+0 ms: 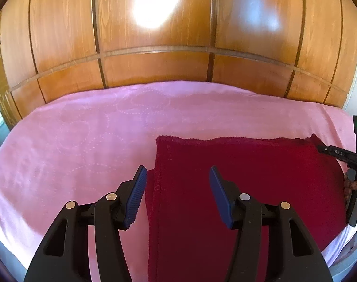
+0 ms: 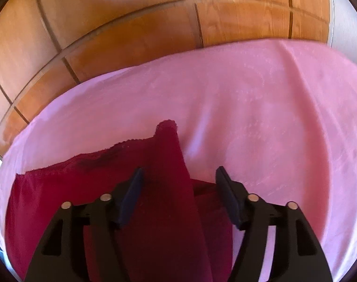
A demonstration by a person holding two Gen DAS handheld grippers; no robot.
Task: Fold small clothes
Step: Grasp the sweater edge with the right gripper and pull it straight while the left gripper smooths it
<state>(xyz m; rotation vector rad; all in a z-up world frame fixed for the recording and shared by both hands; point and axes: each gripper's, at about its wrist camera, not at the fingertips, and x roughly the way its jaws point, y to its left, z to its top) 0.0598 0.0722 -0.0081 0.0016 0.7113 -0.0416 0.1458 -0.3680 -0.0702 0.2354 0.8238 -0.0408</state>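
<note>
**Red cloth on the pink bed**

The dark red cloth (image 1: 237, 176) lies partly folded near the bed's (image 1: 84, 141) front edge. The left hand-held gripper (image 1: 178, 195) and right hand-held gripper (image 2: 178, 196) hover above it, jaws spread wide, gripping nothing.

"DAS" is printed on the right gripper (image 1: 319, 146).

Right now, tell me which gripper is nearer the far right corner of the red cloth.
Right. The right gripper hangs open just short of that raised corner of the red cloth; the left gripper, also open, is over the cloth's left edge.
</note>
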